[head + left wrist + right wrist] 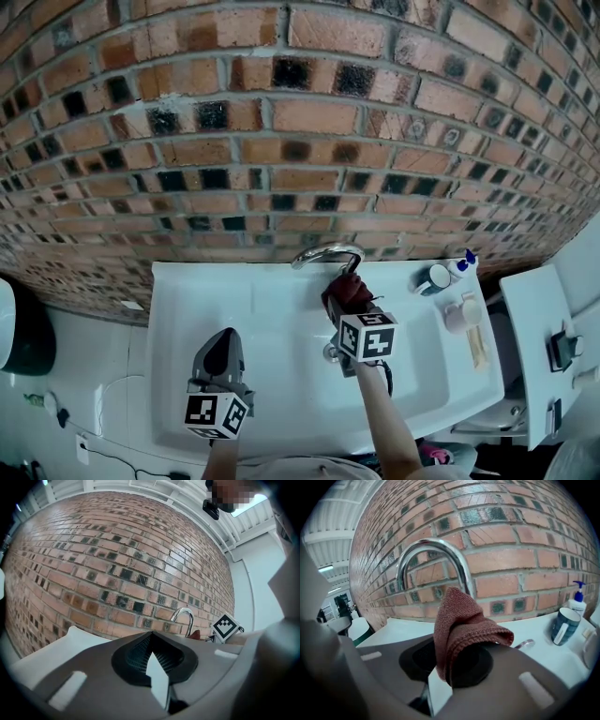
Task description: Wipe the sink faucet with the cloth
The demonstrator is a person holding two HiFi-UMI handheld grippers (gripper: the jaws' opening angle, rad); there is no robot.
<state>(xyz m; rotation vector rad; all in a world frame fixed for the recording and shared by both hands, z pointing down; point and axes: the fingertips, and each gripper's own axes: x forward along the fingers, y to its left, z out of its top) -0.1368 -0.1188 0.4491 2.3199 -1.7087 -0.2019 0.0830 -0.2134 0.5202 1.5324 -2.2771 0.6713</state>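
Left gripper hangs over the near left of the sink, fingers together and empty, clear of the work. Farther in, the right gripper has its fingers clamped on the folded cloth. The cloth is up against the faucet neck, probably to rub the chrome.

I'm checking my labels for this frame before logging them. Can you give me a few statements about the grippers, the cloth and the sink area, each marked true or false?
The right gripper is shut on the cloth. True.
The left gripper holds a sponge. False: its jaws are together with nothing between them.
The cloth is blue. False: it is reddish-brown.
A mug stands on the sink rim, to the right of the faucet in the head view. True.
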